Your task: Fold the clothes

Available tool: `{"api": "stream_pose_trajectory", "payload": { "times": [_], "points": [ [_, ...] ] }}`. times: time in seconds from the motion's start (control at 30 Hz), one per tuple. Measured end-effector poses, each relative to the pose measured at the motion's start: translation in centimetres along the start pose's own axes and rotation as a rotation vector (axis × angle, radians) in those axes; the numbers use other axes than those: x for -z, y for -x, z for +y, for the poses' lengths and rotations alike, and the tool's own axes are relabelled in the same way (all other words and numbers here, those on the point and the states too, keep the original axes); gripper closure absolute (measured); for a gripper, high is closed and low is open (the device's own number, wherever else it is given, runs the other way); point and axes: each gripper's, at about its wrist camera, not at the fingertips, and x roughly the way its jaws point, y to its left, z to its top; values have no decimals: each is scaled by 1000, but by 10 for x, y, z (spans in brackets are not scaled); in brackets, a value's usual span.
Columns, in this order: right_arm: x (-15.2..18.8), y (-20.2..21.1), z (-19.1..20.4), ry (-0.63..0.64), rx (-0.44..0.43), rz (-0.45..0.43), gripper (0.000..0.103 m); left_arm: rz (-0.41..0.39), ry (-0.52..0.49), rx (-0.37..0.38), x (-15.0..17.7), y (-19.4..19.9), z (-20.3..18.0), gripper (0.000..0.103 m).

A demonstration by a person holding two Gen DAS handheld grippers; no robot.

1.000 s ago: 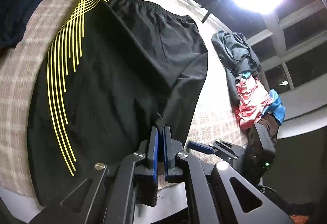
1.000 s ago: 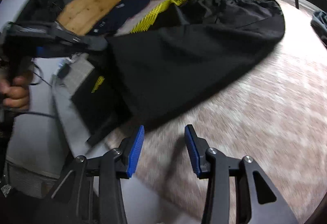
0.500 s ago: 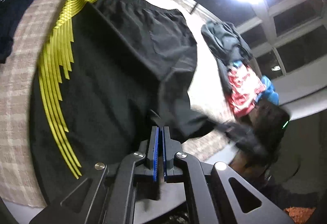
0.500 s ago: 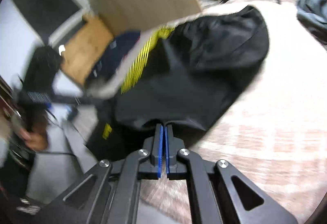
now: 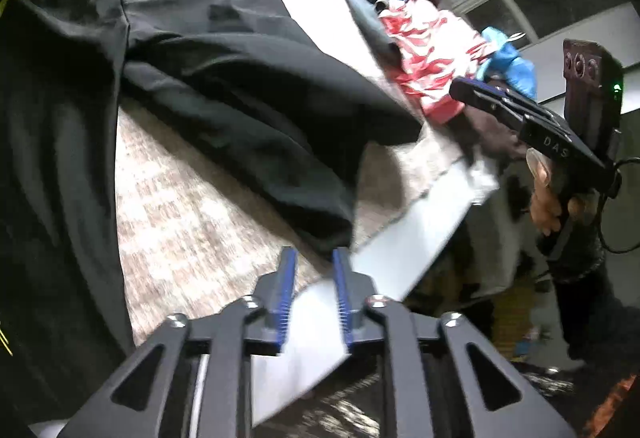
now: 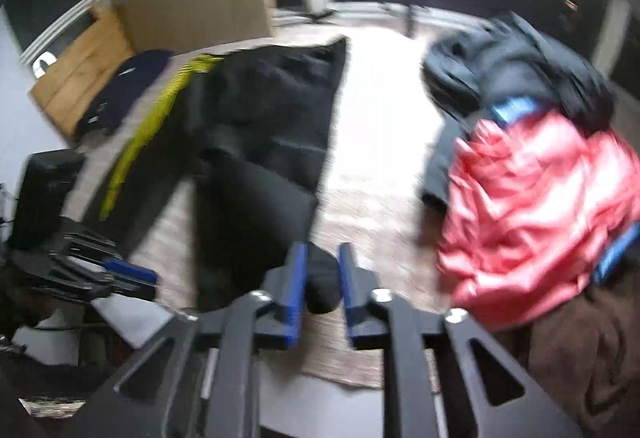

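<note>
Right wrist view: right gripper point(image 6: 322, 278) opening, black shorts point(image 6: 264, 142) hem between its pads at lower centre; left gripper point(image 5: 313, 292) opening, empty.

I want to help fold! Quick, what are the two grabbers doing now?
Left gripper: opening, nothing between its jaws.
Right gripper: opening, with fabric of the black shorts between its jaws.

Plaid-covered table point(image 5: 192, 222) w/ black shorts point(image 5: 224, 86), clothes pile point(image 6: 532, 198), navy garment point(image 6: 128, 86).
</note>
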Motion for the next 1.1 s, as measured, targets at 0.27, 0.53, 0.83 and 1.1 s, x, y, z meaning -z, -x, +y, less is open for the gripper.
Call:
{"api": "stream_pose_trajectory", "payload": {
  "times": [0.27, 0.53, 0.83, 1.1],
  "points": [
    [34, -29, -30, -44, -123, 50, 69, 7, 84, -40, -5, -31, 3, 72],
    [39, -54, 10, 256, -189, 32, 66, -39, 121, 10, -6, -21, -5, 101],
    [23, -13, -13, 79, -518, 118, 100, -150, 153, -60, 29, 53, -3, 103],
    [22, -36, -18, 150, -284, 99, 77, -113, -71, -228, 13, -22, -51, 53]
  ]
}}
